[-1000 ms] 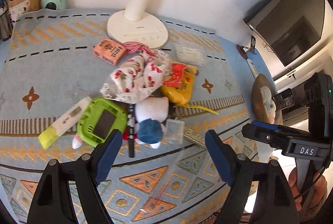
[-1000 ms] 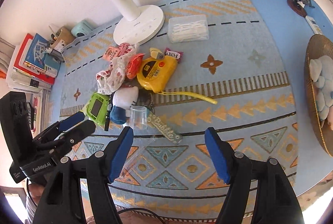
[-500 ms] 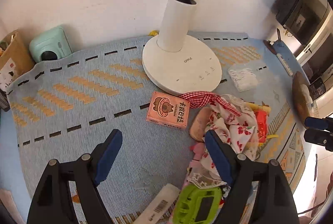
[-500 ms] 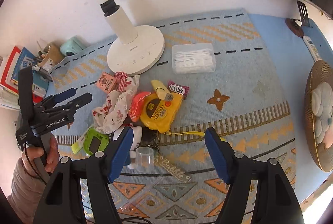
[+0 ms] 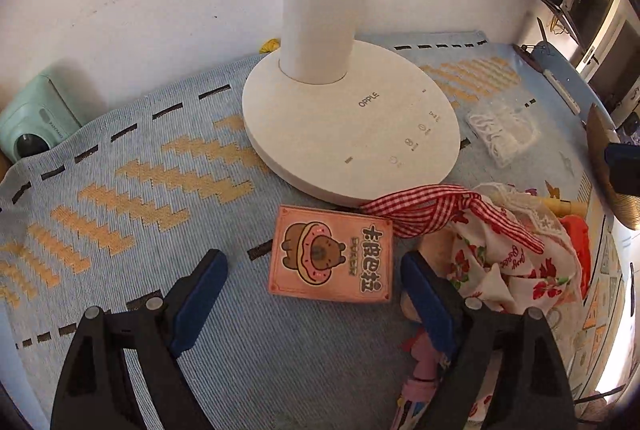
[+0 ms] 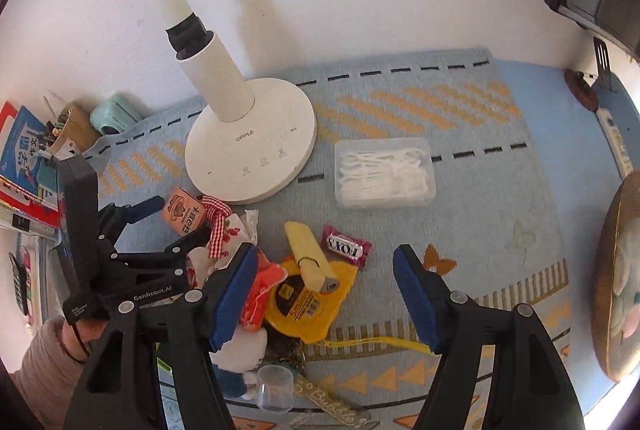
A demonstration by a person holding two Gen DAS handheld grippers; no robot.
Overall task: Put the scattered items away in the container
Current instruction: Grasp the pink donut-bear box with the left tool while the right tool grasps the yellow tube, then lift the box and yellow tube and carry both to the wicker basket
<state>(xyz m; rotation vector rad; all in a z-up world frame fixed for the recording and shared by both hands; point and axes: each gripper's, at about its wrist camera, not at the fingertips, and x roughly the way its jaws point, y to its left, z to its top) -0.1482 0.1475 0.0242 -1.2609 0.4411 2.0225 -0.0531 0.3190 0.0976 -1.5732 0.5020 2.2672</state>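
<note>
Left wrist view: camera rides behind the left gripper (image 5: 314, 280), low and close to the counter (image 5: 120, 270), facing the wall; pink card box (image 5: 330, 254) sits near, between the spread fingers, with the white lamp base (image 5: 352, 134) just beyond.

Right wrist view: camera behind the right gripper (image 6: 324, 290), higher and farther back, tilted down over the counter (image 6: 500, 230) toward the same wall.

Shared ground: lamp base (image 6: 252, 150), pink card box (image 6: 185, 215), checked ribbon (image 6: 216, 226), mint camera (image 6: 114, 112), clear swab box (image 6: 384, 172). The right view also takes in the left gripper (image 6: 176, 226) itself.
</note>
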